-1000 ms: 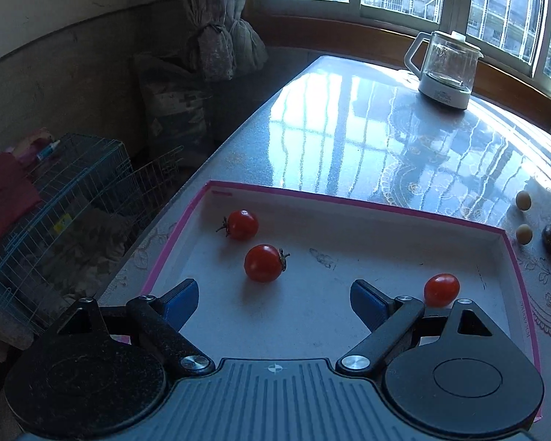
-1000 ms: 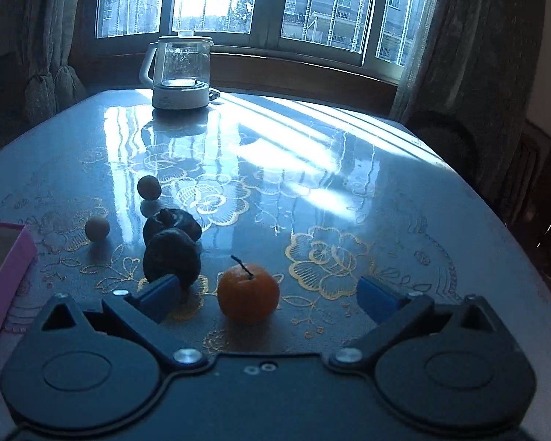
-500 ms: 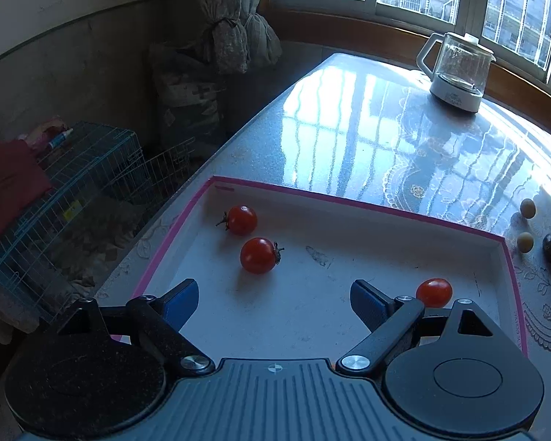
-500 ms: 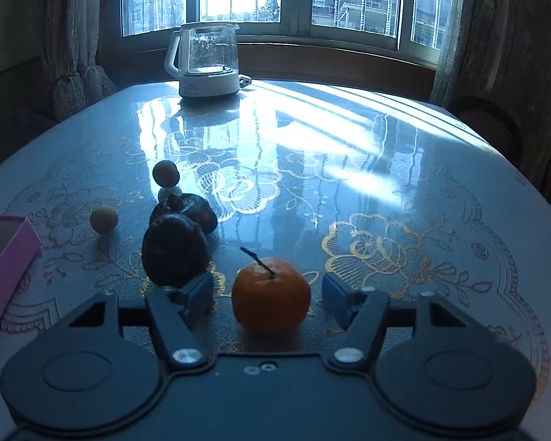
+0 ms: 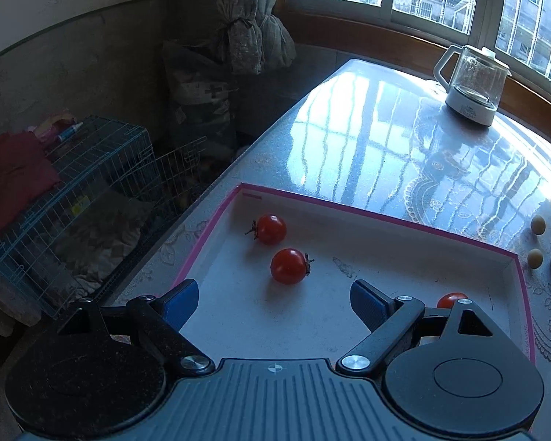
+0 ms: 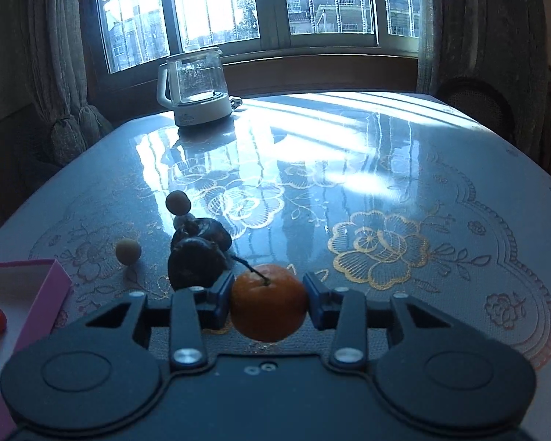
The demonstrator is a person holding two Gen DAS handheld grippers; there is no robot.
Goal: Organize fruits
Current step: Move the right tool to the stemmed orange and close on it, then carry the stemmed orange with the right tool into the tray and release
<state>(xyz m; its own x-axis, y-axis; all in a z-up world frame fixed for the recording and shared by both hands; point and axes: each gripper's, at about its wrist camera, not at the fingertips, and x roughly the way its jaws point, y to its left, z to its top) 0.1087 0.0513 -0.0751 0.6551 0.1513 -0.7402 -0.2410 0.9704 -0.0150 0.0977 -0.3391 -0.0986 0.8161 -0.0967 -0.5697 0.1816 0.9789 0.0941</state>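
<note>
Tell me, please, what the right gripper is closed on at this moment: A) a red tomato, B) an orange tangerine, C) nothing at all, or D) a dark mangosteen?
B: in the right wrist view, the right gripper has both blue pads pressed against the orange tangerine.

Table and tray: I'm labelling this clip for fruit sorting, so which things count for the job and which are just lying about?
Job:
pink-rimmed tray
three tomatoes, e.g.
orange in the right claw
two dark fruits
two small tan fruits, e.g.
left claw, open above the tray

Lying about:
glass kettle
wire cage
curtains
</note>
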